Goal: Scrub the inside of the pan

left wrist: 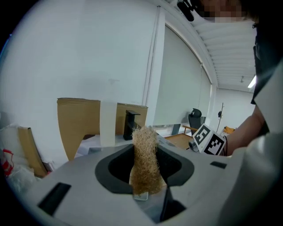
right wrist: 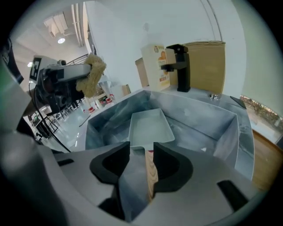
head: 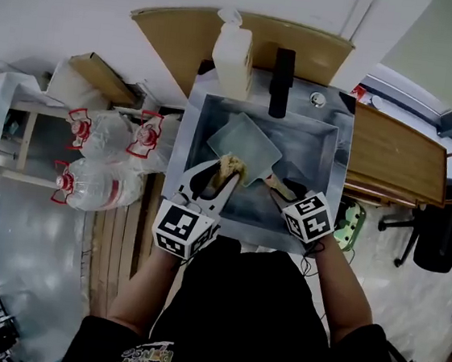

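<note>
Pan lies in the steel sink, open side up. It's square and pale grey inside, w/ its wood handle pointing back twd the person on the R side. In the R gripper view the pan sits mid-sink, sink wall round it

R gripper is down at the handle. Its own view shows the R gripper w/ jaws standing apart. The handle runs btwn them, lying along the R-hand jaw w/ a clear gap to the other, so no squeeze on it

L gripper is clamped on a tan fibrous scrubber. In the L gripper view the scrubber stands upright btwn the jaws and sticks out past the tips. From the head view it's over the pan's near edge. The R gripper view shows the scrubber held up high at the L, above sink level, not touching the pan

Behind the sink there's a black tap, w/ a soap bottle just L of it and a brown board against the wall. A wood table is R of the sink. Water jugs, red-capped, are on the floor at the L, and a black chair is far R
</note>
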A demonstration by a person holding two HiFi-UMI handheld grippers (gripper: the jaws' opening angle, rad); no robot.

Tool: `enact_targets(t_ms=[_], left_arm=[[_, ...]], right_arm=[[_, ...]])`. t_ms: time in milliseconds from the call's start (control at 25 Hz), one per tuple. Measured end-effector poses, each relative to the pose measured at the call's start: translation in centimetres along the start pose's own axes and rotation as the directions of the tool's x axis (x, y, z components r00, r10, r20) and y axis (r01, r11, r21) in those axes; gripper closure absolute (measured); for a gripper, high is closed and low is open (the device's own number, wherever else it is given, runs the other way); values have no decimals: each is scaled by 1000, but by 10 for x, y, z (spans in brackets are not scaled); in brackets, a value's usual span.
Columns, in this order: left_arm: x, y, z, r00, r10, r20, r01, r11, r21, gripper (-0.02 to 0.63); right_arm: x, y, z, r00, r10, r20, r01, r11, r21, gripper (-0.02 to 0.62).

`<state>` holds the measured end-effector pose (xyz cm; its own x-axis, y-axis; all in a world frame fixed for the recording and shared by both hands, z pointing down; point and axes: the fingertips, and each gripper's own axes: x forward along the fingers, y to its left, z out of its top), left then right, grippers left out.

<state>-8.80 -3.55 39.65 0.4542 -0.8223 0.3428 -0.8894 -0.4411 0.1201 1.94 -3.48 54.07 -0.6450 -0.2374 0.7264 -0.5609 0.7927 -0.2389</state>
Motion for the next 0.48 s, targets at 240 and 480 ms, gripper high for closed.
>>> enact_targets(t_ms=[240,480], left_arm=[[27,19,-18,997,-45,-70,45,999,-5,462],[51,35,-41,986,-63,-157,62,998,-9,462]], right_arm=[[24,-7,-19,994,-27,-102,27,1000,-2,423],[38,-15,-34,983,-48,-178,51,999,15,416]])
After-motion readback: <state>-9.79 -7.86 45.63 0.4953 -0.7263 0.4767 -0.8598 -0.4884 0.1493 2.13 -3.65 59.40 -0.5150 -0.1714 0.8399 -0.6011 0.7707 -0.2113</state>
